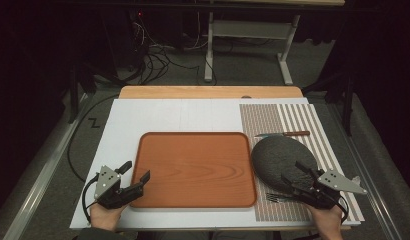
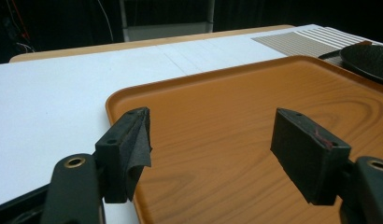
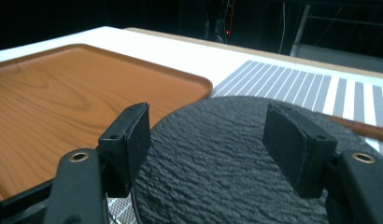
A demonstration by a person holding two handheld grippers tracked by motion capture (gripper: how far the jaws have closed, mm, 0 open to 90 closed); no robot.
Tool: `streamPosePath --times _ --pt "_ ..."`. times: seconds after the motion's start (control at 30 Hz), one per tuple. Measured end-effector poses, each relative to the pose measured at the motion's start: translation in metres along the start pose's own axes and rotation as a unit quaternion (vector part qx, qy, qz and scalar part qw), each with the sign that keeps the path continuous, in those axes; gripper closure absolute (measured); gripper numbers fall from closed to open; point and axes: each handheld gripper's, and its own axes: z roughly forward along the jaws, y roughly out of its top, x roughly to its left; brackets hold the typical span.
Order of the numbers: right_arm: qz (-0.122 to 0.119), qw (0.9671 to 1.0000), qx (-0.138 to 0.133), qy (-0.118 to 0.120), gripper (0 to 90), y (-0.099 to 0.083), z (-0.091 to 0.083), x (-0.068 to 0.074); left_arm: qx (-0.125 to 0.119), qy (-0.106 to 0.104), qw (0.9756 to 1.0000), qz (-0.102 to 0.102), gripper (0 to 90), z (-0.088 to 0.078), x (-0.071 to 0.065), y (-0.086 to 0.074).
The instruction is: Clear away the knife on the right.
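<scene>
Hovering spread-jawed over the dark round slate plate (image 1: 279, 159) just right of the empty rectangular wood-grain tray (image 1: 194, 169), the right hand-held gripper (image 1: 296, 175) has nothing lifted yet, while the left hand-held gripper (image 1: 135, 176) gapes at that tray's left edge.

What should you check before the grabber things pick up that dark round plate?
1. Right gripper open: ok, jaws spread wide.
2. Right gripper aimed at the dark plate: ok, plate lies between its jaws.
3. Left gripper open and holding nothing: ok.
4. Wooden tray bare for the plate: ok.
5. Fork away from the plate: cannot tell, it lies right by the near rim.
6. Knife off the plate: ok, it lies behind it.
</scene>
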Motion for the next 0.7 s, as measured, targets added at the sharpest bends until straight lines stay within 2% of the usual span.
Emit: streamPosePath --times 0.13,0.3,0.7 --pt "0.014 0.9998 -0.005 0.013 34.2 0.004 0.001 -0.004 0.0 0.001 1.0 0.001 28.7 0.0 -0.001 0.0" --pt "0.007 0.9997 0.01 0.02 35.3 0.006 0.002 -0.007 0.0 0.001 1.0 0.001 28.7 0.0 -0.001 0.0" --pt "0.018 0.9995 0.025 0.0 36.5 0.01 0.003 -0.025 0.0 0.003 1.0 0.001 28.7 0.0 -0.001 0.0"
